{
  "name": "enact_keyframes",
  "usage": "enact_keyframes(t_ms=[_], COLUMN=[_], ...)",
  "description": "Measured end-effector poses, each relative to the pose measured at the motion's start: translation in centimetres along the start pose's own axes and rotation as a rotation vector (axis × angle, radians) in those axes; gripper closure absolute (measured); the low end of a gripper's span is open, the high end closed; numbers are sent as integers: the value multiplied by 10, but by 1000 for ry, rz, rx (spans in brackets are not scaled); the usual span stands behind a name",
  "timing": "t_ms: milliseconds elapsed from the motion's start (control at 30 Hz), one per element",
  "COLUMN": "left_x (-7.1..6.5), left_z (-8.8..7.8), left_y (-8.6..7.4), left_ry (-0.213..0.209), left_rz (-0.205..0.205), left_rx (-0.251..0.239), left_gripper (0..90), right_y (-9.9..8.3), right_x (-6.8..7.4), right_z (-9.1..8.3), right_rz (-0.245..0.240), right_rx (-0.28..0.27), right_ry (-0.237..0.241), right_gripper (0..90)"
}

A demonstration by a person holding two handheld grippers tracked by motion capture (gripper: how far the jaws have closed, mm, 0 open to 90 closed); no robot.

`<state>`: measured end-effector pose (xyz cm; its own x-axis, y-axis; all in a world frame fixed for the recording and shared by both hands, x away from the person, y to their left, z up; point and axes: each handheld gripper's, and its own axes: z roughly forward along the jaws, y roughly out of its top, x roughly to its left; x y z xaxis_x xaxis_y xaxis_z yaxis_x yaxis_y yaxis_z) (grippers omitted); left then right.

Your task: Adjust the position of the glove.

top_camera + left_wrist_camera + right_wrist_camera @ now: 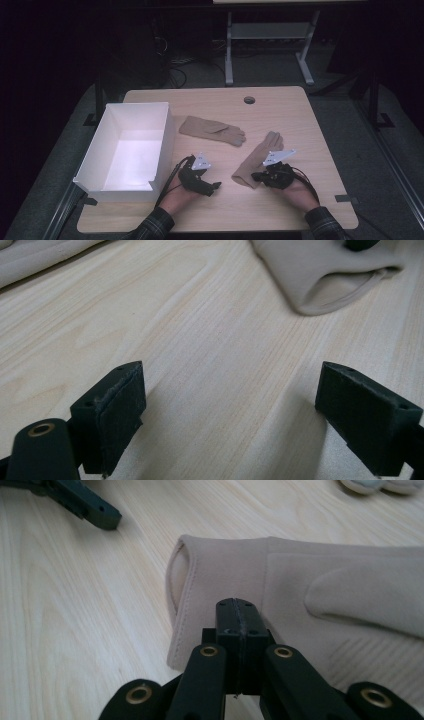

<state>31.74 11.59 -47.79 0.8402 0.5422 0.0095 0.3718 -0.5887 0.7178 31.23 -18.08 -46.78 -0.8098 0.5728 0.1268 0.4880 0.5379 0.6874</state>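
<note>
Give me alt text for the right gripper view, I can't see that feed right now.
The right gripper, its black jaws closed together, rests over the cuff end of a beige glove lying flat on the pale wooden table; whether fabric is pinched can't be told. The left gripper shows at top left.
</note>
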Motion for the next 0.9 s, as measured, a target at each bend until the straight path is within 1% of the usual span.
enact_keyframes(t_ms=[67, 100, 200, 433, 533, 567, 600, 667, 733, 800, 833, 900], left_x=[0, 0, -1, -1, -1, -1, -1, -1, -1, -1, -1, -1], left_z=[0, 0, 0, 0, 0, 0, 0, 0, 0, 0, 0, 0], left_y=[0, 0, 0, 0, 0, 0, 0, 0, 0, 0, 0, 0], left_ry=[0, 0, -2, -3, -3, -3, -3, -1, 0, -3, -3, -4], left_rz=[0, -2, -10, -7, -6, -6, -4, -1, 1, -5, -6, -8], left_rx=[0, 0, -1, 0, 1, 1, 2, 2, 2, 1, 0, -1], left_gripper=[121, 121, 121, 121, 121, 121, 121, 121, 121, 121, 121, 121], right_y=[-2, -7, -12, -30, -39, -39, -46, -50, -52, -51, -49, -45], right_x=[-2, -5, -8, -17, -22, -22, -25, -28, -29, -29, -29, -32], right_z=[-2, -8, -15, -35, -45, -45, -53, -57, -59, -60, -61, -61], right_rz=[5, 17, 31, 65, 90, 90, 99, 102, 109, 114, 107, 108], right_rx=[1, 3, 13, 18, 20, 20, 23, 20, 14, 17, 14, -9], right_ry=[-2, -11, -28, -62, -80, -80, -99, -109, -113, -115, -120, -125], right_gripper=[900, 900, 900, 900, 900, 900, 900, 900, 900, 899, 899, 899])
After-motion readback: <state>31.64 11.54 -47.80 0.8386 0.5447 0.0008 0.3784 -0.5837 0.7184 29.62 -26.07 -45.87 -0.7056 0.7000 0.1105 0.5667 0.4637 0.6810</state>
